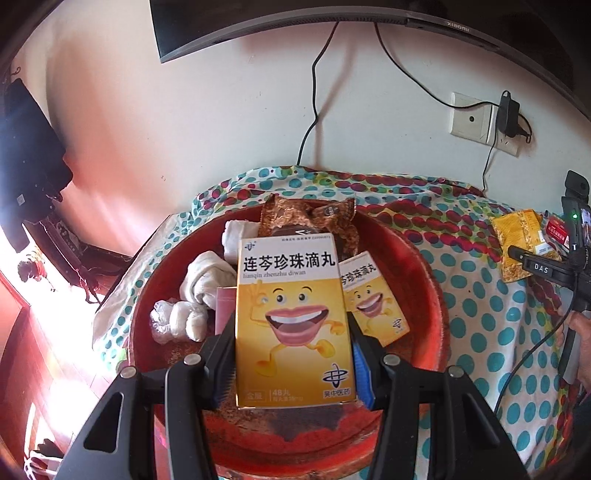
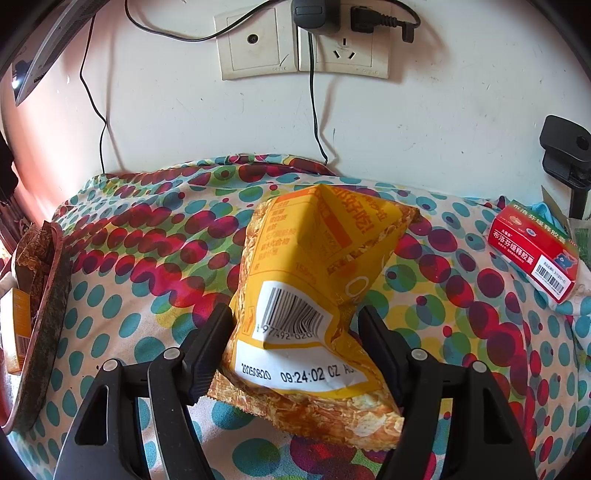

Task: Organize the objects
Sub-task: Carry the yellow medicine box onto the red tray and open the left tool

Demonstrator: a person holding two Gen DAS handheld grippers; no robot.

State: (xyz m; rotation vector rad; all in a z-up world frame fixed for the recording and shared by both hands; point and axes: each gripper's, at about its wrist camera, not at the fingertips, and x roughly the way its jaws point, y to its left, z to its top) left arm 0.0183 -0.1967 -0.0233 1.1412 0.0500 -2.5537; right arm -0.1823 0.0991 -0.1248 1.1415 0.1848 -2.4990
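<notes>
My left gripper (image 1: pixel 291 332) is shut on a yellow medicine box (image 1: pixel 291 314) with a cartoon mouth, its pads pressing on both long sides. The box hangs upright over a red basin (image 1: pixel 436 295). Inside the basin lie a second, identical yellow box (image 1: pixel 373 299), white rolled cloths (image 1: pixel 207 280), a brown wrapper (image 1: pixel 306 218) and small plastic-wrapped white lumps (image 1: pixel 177 321). My right gripper (image 2: pixel 295 317) is closed on the crumpled near end of a yellow snack bag (image 2: pixel 314 258), which rests on the dotted cloth (image 2: pixel 147 240).
A red medicine box (image 2: pixel 532 254) lies at the far right of the cloth. The basin's rim (image 2: pixel 44 321) is at the left edge of the right wrist view. Wall sockets (image 2: pixel 303 48) with plugged cables and a monitor (image 1: pixel 332 22) are behind. A black clamp (image 2: pixel 561 155) stands far right.
</notes>
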